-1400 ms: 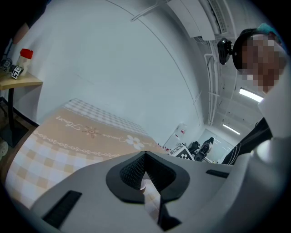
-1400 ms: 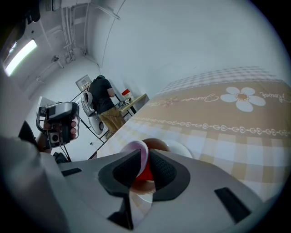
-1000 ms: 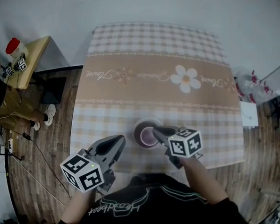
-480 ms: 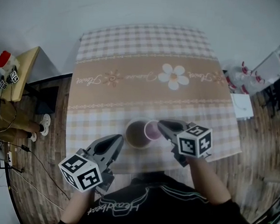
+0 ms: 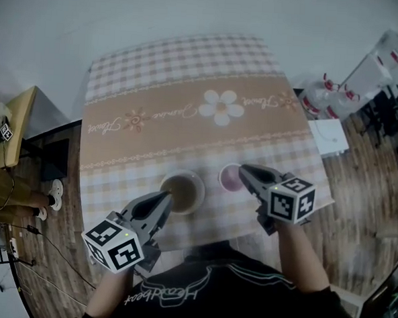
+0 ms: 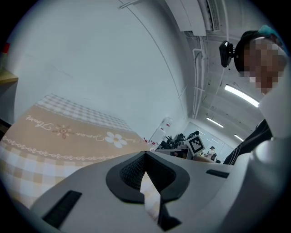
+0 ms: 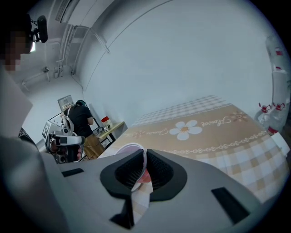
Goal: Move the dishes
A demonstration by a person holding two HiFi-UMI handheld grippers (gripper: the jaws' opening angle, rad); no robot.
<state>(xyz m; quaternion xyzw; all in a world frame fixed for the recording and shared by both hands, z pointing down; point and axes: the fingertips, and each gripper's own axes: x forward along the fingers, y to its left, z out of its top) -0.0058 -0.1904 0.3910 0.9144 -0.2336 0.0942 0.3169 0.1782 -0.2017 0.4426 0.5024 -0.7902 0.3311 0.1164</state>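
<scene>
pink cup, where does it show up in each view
Head view: pink cup right of centre, at the right gripper tips, beside the brown bowl.
Left gripper view: not in it.
Right gripper view: low centre, rim between the jaws.
Shared landmark: white daisy print.

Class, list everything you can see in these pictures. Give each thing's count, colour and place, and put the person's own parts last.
table: one, beige checked cloth with a daisy print, centre
bowl: one, brown, on the table near its front edge
cup: one, pink, right of the bowl and apart from it
side table: one, pale wood, far left
bottles: a few, clear with red, on the floor at right
left claw: one, grey, shut and empty, beside the bowl
right claw: one, grey, shut on the cup's rim
</scene>
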